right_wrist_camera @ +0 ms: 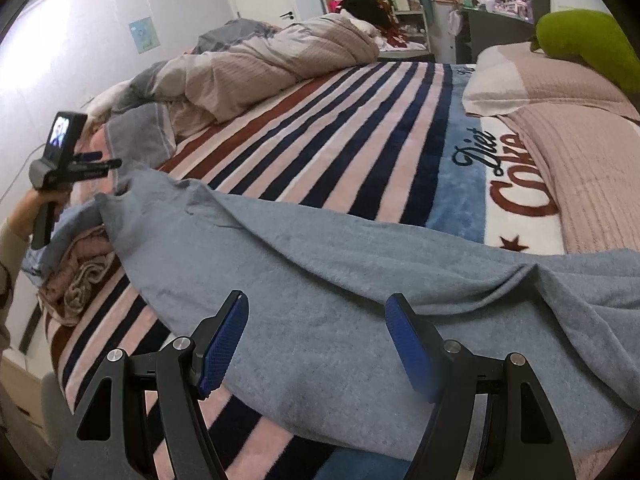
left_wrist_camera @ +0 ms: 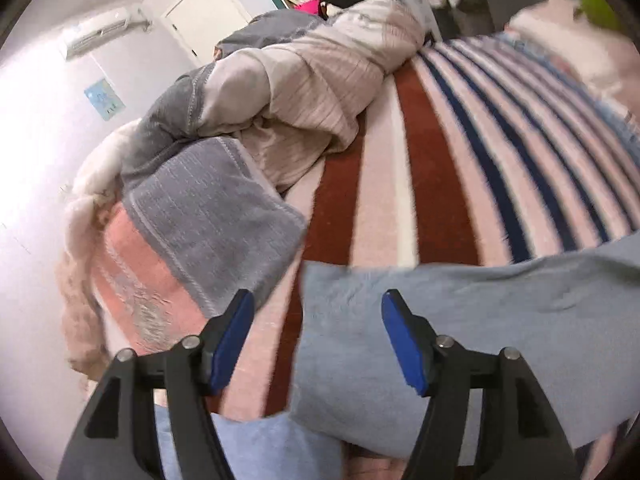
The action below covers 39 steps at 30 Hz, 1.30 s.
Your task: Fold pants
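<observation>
Right wrist: jaws of both grippers wide, blue pants (right_wrist_camera: 320, 280) on striped blanket (right_wrist_camera: 340, 128), rumpled duvet (right_wrist_camera: 260, 64) beyond

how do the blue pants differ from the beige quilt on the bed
The light blue fleecy pants are spread fairly flat, near both open tools; the beige ribbed quilt is bunched in a tall heap by the far wall. The pants are plain; the quilt has grey patches. Both lie on the striped blanket.
</observation>
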Tool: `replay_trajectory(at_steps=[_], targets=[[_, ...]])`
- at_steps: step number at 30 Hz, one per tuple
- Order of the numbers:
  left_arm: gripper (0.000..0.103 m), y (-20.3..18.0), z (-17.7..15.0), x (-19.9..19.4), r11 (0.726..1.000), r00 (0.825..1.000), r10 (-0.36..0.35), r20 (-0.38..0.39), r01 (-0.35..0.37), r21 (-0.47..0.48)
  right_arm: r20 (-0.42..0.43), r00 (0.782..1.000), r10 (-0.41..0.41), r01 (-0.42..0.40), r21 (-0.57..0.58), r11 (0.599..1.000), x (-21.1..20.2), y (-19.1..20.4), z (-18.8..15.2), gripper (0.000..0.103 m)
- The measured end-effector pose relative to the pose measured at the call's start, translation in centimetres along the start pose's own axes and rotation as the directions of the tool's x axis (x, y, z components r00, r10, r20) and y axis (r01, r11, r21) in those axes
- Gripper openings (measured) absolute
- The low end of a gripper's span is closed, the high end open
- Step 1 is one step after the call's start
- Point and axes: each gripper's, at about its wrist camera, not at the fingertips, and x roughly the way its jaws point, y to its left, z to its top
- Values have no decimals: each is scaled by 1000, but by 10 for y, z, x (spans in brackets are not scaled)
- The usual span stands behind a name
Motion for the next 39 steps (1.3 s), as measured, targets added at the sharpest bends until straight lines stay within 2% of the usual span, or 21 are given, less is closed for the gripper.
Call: replay_trajectory(at_steps=[4,5,8,10,11,14,17,18,19,21,23,25,27,29,30,32,33,34,36,37,39], targets=[[63,-24,-13,-32,985,983,-170,63,171,-6,-20,1000,-5,4,-46,999,11,4,6,67],[63,-38,-20,-41,970,967,-244,77,244,7,-31,1000,-3,1,-55,998,15,4,7,67],[63,-76,-37,-56,927,923,-374,88,372,43,-75,997,-28,21,-84,996,28,1,11,67],[63,-99,-48,-61,907,902,-420,94,416,67,-95,993,-69,57,-124,991,36,-1,11,67],[63,-112,-54,-62,896,890,-444,101,439,74,-105,987,-118,100,-164,981,42,-3,12,67],[63,-146,-67,-57,874,870,-485,87,479,79,-123,973,-196,164,-232,959,56,-12,13,67],[63,-162,-71,-46,847,844,-532,76,532,23,-155,940,-305,243,-324,914,75,-19,12,63],[63,-166,-71,-42,838,835,-544,80,546,-1,-150,920,-362,291,-359,887,82,-23,12,58],[63,-167,-71,-40,835,833,-547,85,550,-12,-135,906,-402,328,-378,866,85,-27,14,47],[63,-176,-66,-38,836,833,-544,104,548,-22,-105,884,-456,388,-382,839,88,-37,21,39],[63,-179,-61,-35,842,838,-533,115,539,-17,-105,869,-483,419,-361,833,93,-49,29,25],[63,-178,-60,-34,853,847,-515,130,521,-19,-138,871,-472,409,-331,851,101,-62,37,25],[63,-174,-64,-30,860,854,-497,154,509,-46,-137,868,-477,416,-323,850,105,-65,41,25],[64,-163,-70,-25,862,861,-480,168,499,-93,-108,868,-486,432,-321,843,100,-64,45,30],[64,-160,-72,-24,860,861,-479,169,499,-106,-99,876,-473,426,-301,853,95,-64,47,34],[64,-154,-77,-23,852,855,-487,178,510,-116,-101,902,-420,383,-261,886,80,-65,50,53],[64,-150,-80,-23,849,851,-489,190,514,-119,-106,918,-382,349,-237,906,64,-67,50,56],[64,-146,-82,-24,848,850,-488,200,516,-122,-103,923,-371,342,-222,913,50,-68,50,58],[65,-142,-82,-25,844,846,-490,209,521,-129,-98,919,-382,355,-216,910,20,-68,45,60],[65,-141,-82,-26,839,841,-497,214,528,-128,-88,909,-408,381,-226,896,0,-69,41,64],[67,-143,-82,-30,835,833,-506,224,538,-113,-66,871,-487,458,-252,853,-35,-74,29,72]])
